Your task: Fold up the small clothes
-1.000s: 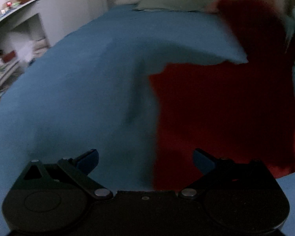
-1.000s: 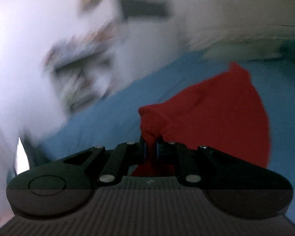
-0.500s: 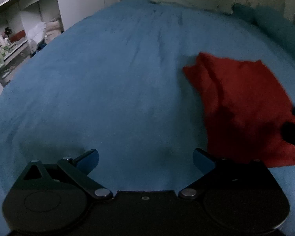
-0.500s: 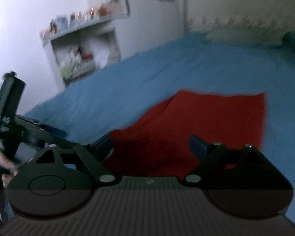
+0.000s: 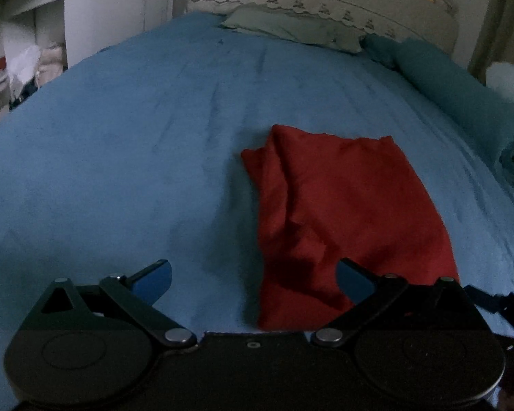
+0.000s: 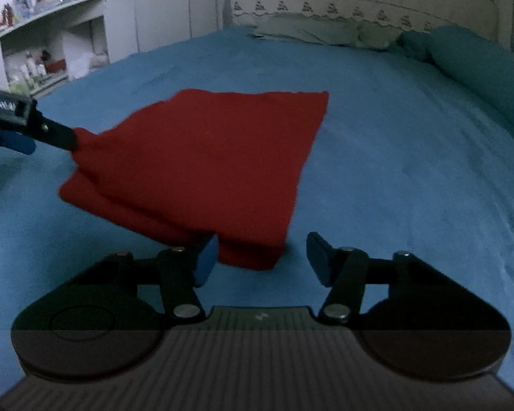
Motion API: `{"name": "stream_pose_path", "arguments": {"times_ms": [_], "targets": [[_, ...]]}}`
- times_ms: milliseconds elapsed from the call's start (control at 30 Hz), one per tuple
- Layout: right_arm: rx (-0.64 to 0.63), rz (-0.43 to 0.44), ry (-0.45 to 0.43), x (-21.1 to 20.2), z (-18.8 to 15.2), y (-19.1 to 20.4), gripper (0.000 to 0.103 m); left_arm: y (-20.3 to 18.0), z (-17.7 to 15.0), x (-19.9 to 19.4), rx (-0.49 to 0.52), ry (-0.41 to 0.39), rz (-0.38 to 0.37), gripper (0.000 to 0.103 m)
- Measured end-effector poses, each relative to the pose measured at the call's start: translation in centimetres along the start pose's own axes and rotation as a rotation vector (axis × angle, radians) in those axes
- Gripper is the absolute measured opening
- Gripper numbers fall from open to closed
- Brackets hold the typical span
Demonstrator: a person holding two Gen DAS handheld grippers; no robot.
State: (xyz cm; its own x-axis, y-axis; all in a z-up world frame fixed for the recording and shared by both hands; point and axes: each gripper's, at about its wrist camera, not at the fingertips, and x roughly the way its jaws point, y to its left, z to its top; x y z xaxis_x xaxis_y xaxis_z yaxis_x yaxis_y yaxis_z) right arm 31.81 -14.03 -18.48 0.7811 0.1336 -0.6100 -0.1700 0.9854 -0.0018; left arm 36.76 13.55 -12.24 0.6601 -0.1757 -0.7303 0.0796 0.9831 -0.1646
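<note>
A red cloth [image 5: 342, 212] lies folded on the blue bedspread [image 5: 120, 171], rumpled along its left edge. My left gripper [image 5: 253, 281] is open and empty, its right finger over the cloth's near left corner. In the right wrist view the red cloth [image 6: 205, 161] lies ahead. My right gripper [image 6: 262, 257] is open and empty, its jaws on either side of the cloth's near corner. The left gripper's fingers [image 6: 27, 130] show at the cloth's left corner.
Pale pillows [image 5: 291, 27] and a teal bolster [image 5: 455, 92] lie at the headboard. White shelves with small items [image 6: 44, 54] stand left of the bed. The blue bedspread [image 6: 411, 171] spreads wide around the cloth.
My right gripper held the cloth up, then let it go and opened. The cloth now lies flat on the bed. Both grippers have moved in close to its near edge.
</note>
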Motion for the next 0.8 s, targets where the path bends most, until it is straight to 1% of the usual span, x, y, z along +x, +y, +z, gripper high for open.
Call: {"name": "stream_pose_path", "arguments": {"times_ms": [33, 67, 100, 167, 200, 267, 300, 367, 400, 433, 467, 533, 600, 633, 667, 700, 767, 800], "targets": [[-0.005, -0.008, -0.002, 0.1, 0.0, -0.2, 0.064, 0.0, 0.1, 0.0, -0.011, 0.002, -0.007, 0.103], [-0.011, -0.014, -0.005, 0.3, 0.1, -0.2, 0.049, -0.1, 0.2, 0.2, -0.021, 0.002, -0.01, 0.103], [-0.019, -0.017, -0.008, 0.5, 0.2, -0.2, 0.029, -0.1, 0.3, 0.2, -0.03, 0.002, -0.011, 0.103], [0.0, -0.035, -0.035, 0.3, 1.0, -0.5, 0.025, -0.3, 0.3, 0.4, -0.043, 0.004, -0.02, 0.103], [0.025, -0.056, -0.064, -0.2, 1.3, -0.9, 0.023, -0.3, 0.3, 0.5, -0.047, 0.006, -0.023, 0.103], [0.056, -0.097, -0.083, -0.7, 1.2, -1.7, 0.021, -0.3, 0.3, 0.6, -0.042, 0.014, -0.026, 0.103], [0.078, -0.102, -0.062, -0.4, 0.9, -2.2, 0.02, -0.4, 0.2, 0.7, -0.035, 0.02, -0.023, 0.103], [0.101, -0.08, -0.002, 0.8, -0.1, -2.7, 0.02, -0.6, 0.2, 1.0, -0.021, 0.03, -0.01, 0.103], [0.099, -0.068, 0.011, 1.2, -0.7, -2.7, 0.02, -0.7, 0.2, 1.2, -0.011, 0.036, -0.001, 0.103], [0.088, -0.061, 0.006, 1.1, -1.0, -2.6, 0.02, -0.7, 0.1, 1.4, -0.006, 0.041, 0.008, 0.103], [0.08, -0.058, 0.0, 1.0, -1.1, -2.6, 0.022, -0.7, 0.0, 1.5, -0.001, 0.046, 0.019, 0.103], [0.115, -0.035, 0.001, 0.4, -1.0, -3.1, 0.032, -0.6, 0.0, 1.7, 0.004, 0.048, 0.027, 0.103], [0.165, -0.023, -0.04, -0.7, -0.9, -3.8, 0.076, -0.6, 0.0, 1.8, -0.002, 0.043, 0.026, 0.103], [0.182, -0.018, -0.078, -1.3, -0.8, -3.9, 0.083, -0.6, 0.1, 1.9, -0.007, 0.039, 0.019, 0.103], [0.193, -0.014, -0.117, -1.8, -0.7, -4.0, 0.086, -0.7, 0.1, 1.9, -0.009, 0.038, 0.015, 0.103], [0.189, -0.003, -0.14, -2.1, -0.4, -4.0, 0.086, -0.7, 0.1, 1.8, -0.006, 0.041, 0.014, 0.103], [0.145, 0.015, -0.151, -2.2, 0.2, -3.4, 0.086, -0.9, 0.1, 1.5, 0.017, 0.038, 0.031, 0.103], [0.109, 0.027, -0.163, -2.1, 0.6, -2.7, 0.085, -0.7, 0.1, 1.2, 0.025, 0.03, 0.055, 0.103]]}}
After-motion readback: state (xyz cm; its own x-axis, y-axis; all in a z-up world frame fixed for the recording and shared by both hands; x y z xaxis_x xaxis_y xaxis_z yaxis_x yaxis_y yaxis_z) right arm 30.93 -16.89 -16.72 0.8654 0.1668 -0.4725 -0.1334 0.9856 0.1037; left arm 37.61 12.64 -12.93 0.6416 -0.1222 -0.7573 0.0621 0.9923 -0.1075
